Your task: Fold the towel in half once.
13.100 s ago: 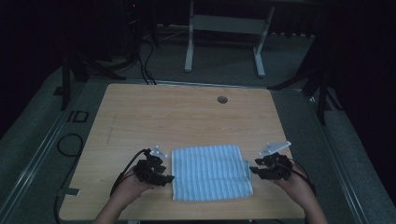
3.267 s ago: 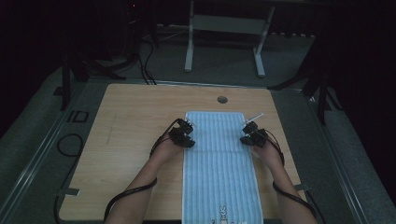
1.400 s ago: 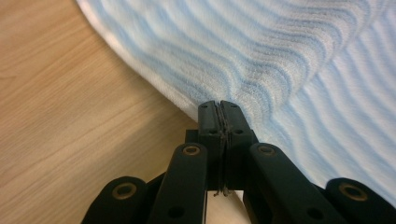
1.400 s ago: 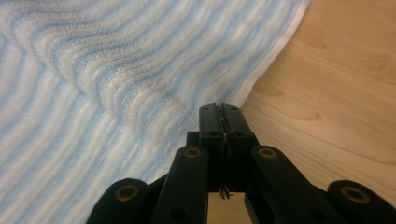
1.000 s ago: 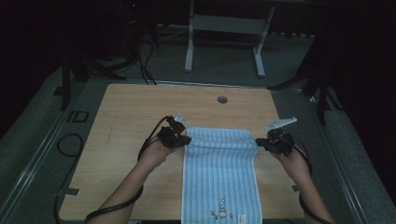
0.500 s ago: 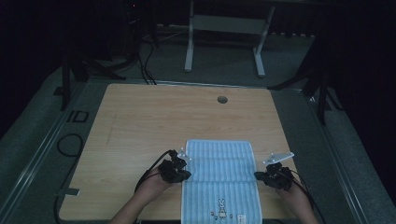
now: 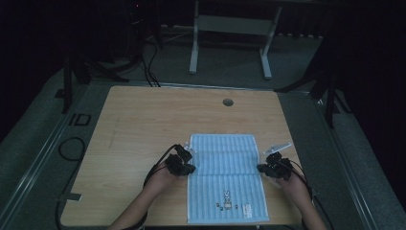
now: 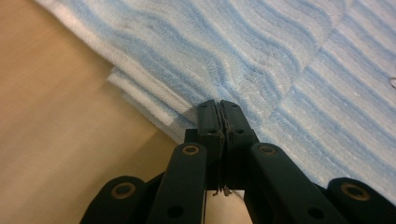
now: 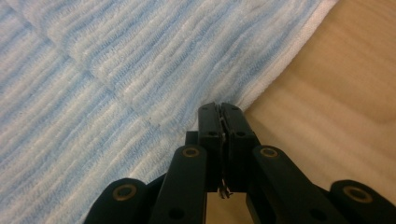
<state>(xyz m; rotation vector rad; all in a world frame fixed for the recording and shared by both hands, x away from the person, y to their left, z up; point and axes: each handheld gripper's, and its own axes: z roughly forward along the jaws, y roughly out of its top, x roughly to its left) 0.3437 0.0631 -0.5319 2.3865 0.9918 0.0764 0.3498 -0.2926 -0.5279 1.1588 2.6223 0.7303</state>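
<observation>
Towel [image 7: 227, 179] first: from the high view the blue-and-white striped cloth lies on the near half of the wooden table [image 7: 143, 124], its long axis running away from the person, its near end at the table's front edge with a small printed motif there, and its far part doubled over so that a fold edge sits across the middle of the table. The left gripper [image 7: 184, 165] is at the towel's left border and the right gripper [image 7: 268, 168] at its right border, roughly level with each other and about halfway along the cloth, so the towel lies between the two tools and each hand is equally near its own side. In the left gripper view the left gripper [image 8: 219, 109] has its black jaws pressed together on the towel's [image 8: 280, 70] edge, where stacked white hems show two layers beside bare wood; threads of cloth show in the seam between the jaws, so it looks pinched on fabric. In the right gripper view the right gripper [image 9: 219, 112] is likewise closed tight at the towel's [image 9: 116, 70] white border, a crease crossing the cloth just ahead and tabletop off to the side. My judgement: any further fold would carry the held edge along the long axis, both hands moving together.
</observation>
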